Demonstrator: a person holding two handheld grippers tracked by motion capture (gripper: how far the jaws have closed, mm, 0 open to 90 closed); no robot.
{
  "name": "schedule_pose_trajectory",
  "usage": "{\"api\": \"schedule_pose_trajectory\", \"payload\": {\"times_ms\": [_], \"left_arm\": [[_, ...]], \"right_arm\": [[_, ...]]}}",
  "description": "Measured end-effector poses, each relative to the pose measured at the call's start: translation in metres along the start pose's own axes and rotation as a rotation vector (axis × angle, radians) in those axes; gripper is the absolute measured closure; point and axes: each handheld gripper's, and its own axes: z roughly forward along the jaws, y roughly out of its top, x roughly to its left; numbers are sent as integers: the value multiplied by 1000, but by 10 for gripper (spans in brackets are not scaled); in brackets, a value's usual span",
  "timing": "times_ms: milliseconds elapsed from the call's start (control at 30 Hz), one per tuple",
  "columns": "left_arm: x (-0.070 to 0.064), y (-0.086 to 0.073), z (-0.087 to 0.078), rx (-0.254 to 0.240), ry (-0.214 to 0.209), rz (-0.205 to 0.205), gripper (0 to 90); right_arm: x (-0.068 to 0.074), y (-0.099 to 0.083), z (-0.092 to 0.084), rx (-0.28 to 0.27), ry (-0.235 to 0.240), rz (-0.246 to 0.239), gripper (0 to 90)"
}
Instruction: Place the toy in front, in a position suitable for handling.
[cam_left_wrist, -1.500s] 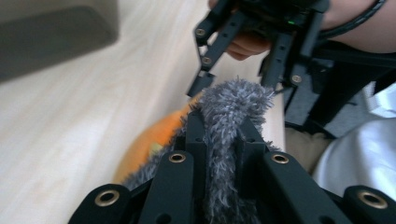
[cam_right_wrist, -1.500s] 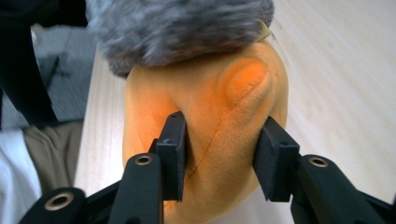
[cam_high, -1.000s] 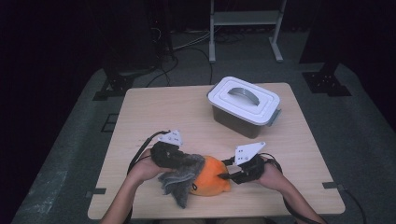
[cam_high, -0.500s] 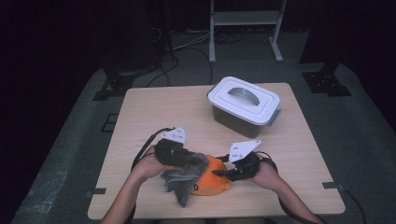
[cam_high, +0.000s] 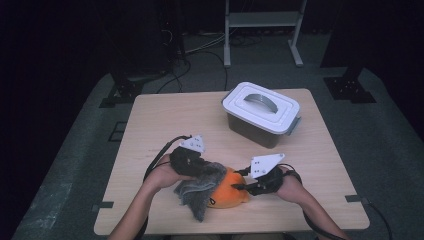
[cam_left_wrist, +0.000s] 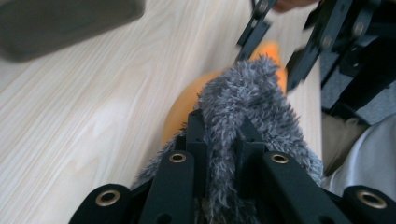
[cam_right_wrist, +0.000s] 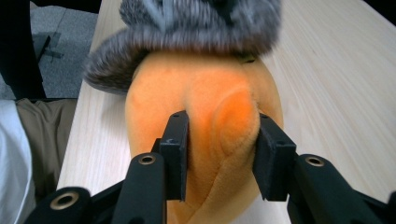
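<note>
Both my grippers nudged toward 9 o'clock with one orange plush toy (cam_high: 231, 189), left gripper (cam_high: 196, 169) clamped on its grey fur (cam_left_wrist: 247, 100), right gripper (cam_right_wrist: 223, 154) just been closing, pressing its body, toy's face hidden

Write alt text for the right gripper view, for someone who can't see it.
The right gripper, its two black jaws just closing, squeezes a bulge of an orange plush toy lying on a light wooden table. Grey fuzzy fabric drapes over the toy's far end.

We see a rounded orange plush toy (cam_high: 231, 189) with a shaggy grey fur tuft (cam_high: 200, 187) lying low in the frame, centre-left, on the counter.
</note>
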Motion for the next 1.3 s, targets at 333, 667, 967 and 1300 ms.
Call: {"api": "schedule_pose_trajectory", "payload": {"times_ms": [333, 667, 967, 1300], "left_arm": [[-2, -6, 7, -41, -40, -18, 720], [-13, -2, 17, -11, -55, 32, 448], [-18, 1, 13, 6, 13, 84, 740], [-10, -17, 4, -3, -3, 25, 778]], "right_arm": [[-1, -15, -4, -34, 6, 88, 542], [0, -18, -3, -40, -3, 99, 518], [2, -18, -3, -28, -27, 56, 563], [-2, -22, -7, -31, -3, 98, 481]]}}
